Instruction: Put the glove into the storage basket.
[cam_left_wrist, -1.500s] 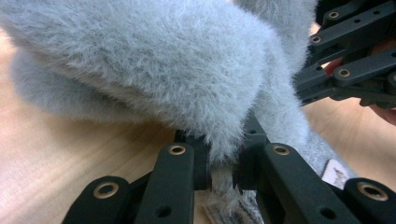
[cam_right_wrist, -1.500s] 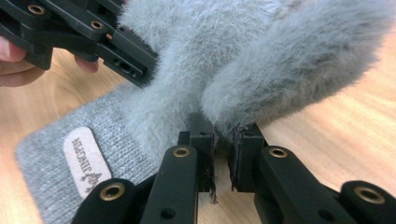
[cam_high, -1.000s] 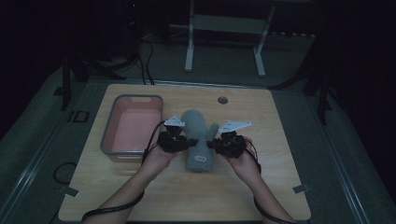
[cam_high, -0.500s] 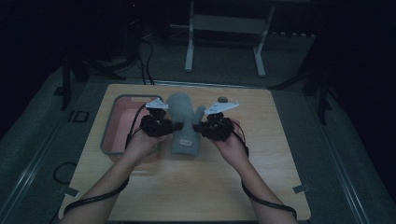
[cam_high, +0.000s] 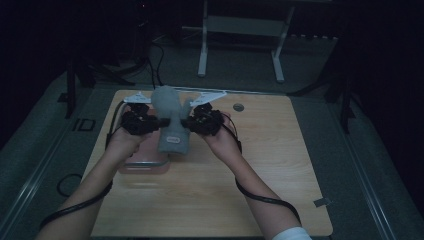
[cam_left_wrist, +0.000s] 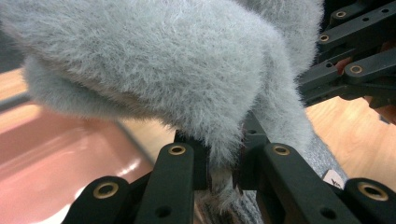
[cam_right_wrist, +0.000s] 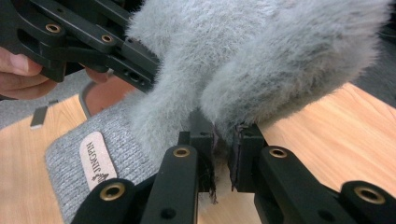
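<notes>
A grey fluffy mitten (cam_high: 169, 115) with a knitted cuff and a small label (cam_right_wrist: 98, 161) hangs in the air between both grippers. My left gripper (cam_high: 159, 123) is shut on its left edge, and in the left gripper view the pads pinch the fur (cam_left_wrist: 223, 170). My right gripper (cam_high: 184, 123) is shut on its right edge, by the thumb part, gripping a fold of fur (cam_right_wrist: 223, 163). The mitten (cam_left_wrist: 163, 60) hangs over the right rim of a pink tray (cam_high: 145, 167). The cuff points toward the person.
The pink tray (cam_left_wrist: 60, 158) lies on the left part of the wooden table (cam_high: 250, 190). A round cable hole (cam_high: 238, 107) sits near the table's far edge. A metal stand (cam_high: 240, 30) is on the floor behind the table.
Both hands have carried the mitten up and to the left, from the table's middle to above the tray's right rim. Both grips stay the same.
</notes>
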